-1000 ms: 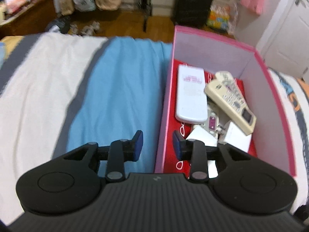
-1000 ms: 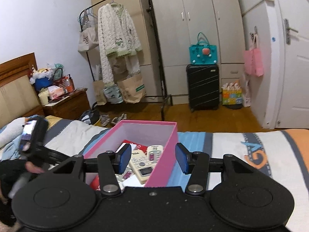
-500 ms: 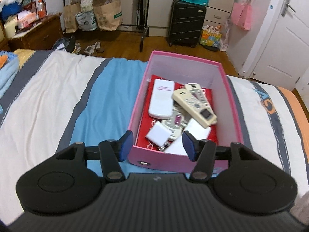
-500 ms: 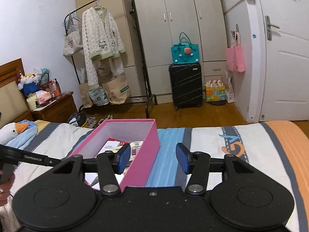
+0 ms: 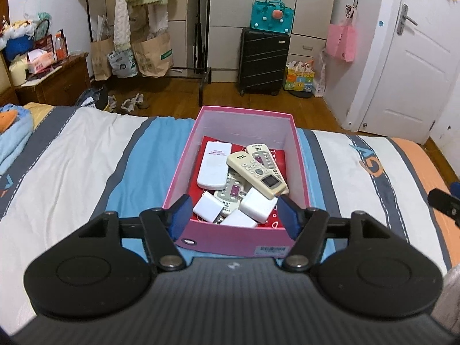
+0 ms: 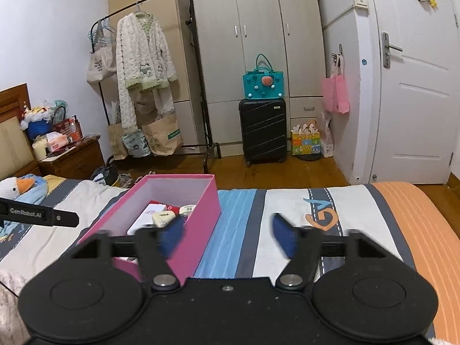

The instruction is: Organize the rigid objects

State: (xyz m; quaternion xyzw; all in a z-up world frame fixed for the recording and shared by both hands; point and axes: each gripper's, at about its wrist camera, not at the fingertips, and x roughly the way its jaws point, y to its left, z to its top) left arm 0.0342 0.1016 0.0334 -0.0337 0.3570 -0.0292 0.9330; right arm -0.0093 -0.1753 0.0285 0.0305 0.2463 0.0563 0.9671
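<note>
Both grippers backed off, jaws opening; pink box point(image 5: 235, 241) holds four remotes point(image 5: 260, 174)

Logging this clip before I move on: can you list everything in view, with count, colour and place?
box: 1, pink, on the bed
remotes: at least 4, white and cream, piled in the box
white blocks: 3, near end of the box; kind unclear
bed: 1, striped cover, foreground
suitcase: 1, black, by the wardrobe
bag: 1, teal, on the suitcase
clothes rack: 1, black, cream cardigan hanging
nightstand: 1, brown, cluttered
door: 1, white, right
left hand-held gripper: black, blue pads, jaws opening, nothing between them
right hand-held gripper: same colours, jaws opening, empty
</note>
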